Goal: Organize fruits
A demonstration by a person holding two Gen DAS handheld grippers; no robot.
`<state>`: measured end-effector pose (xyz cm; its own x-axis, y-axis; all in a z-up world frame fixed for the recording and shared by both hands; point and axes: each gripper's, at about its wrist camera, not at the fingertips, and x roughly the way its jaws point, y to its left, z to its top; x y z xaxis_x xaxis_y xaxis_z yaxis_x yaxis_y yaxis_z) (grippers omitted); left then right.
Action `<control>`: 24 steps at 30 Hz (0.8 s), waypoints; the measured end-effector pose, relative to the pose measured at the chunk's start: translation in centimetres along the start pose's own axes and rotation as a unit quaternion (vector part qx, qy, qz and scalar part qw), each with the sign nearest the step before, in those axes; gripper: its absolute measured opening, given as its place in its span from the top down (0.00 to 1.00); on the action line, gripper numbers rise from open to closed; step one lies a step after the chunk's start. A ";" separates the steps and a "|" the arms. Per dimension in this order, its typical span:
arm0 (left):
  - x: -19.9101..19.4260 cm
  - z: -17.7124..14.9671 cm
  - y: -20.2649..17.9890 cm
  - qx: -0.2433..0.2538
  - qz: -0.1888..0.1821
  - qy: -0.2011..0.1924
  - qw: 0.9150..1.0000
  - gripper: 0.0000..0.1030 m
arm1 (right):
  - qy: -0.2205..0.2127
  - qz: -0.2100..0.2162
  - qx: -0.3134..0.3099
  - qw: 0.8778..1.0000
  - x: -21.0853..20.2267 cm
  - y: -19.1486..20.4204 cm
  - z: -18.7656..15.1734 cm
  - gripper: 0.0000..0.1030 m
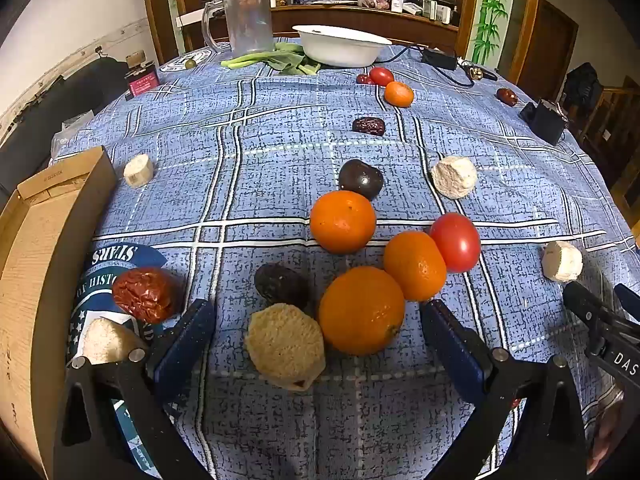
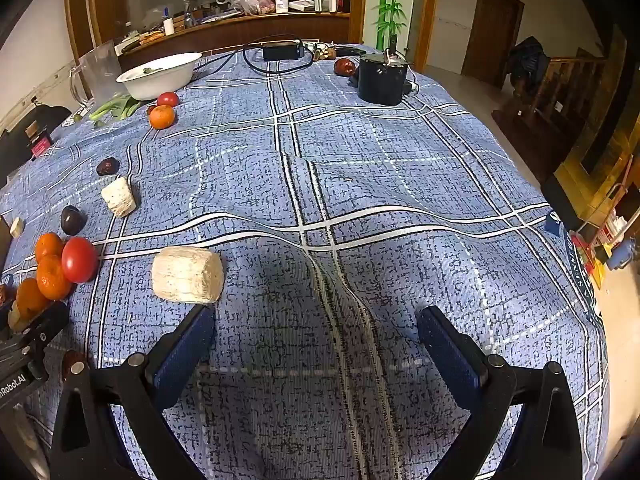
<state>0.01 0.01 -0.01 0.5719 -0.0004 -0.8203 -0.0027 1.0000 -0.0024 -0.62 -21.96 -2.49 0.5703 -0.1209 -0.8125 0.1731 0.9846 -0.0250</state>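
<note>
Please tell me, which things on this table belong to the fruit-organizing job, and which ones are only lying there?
For the job:
- nearest orange between the open left gripper fingers
- two more oranges
- tomato
- wrinkled red date
- cardboard box, perhaps the container

Only lying there:
- clear pitcher
- white basin
- green leaves
- black adapter
- dark canister

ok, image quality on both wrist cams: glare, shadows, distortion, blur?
Left wrist: strong fisheye bowing of the tablecloth grid, dark vignette corners, a glare spot on the tomato, and gripper shadow over the dark fruit; the near fruit is sharp. Right wrist: same bowing and vignette, a broad shadow on the cloth ahead of the open right hand-held gripper, and the background slightly soft.
</note>
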 end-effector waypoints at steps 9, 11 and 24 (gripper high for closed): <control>-0.6 -0.4 0.3 0.027 -0.019 0.015 0.999 0.00 | 0.008 -0.017 0.033 0.999 -0.1 0.0 0.0 0.01; -0.7 -0.7 0.3 0.030 -0.020 0.013 0.999 0.00 | 0.006 -0.022 0.047 0.999 -0.4 0.1 -0.4 0.01; -4.2 -2.7 2.7 0.010 -0.048 -0.006 0.999 0.04 | 0.021 0.013 0.075 0.997 -2.6 0.8 -2.1 0.01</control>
<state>-4.59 2.75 1.90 0.5788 -0.0967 -0.8097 0.0690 0.9952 -0.0695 -3.65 -20.55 -1.67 0.5434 -0.0863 -0.8351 0.2784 0.9569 0.0823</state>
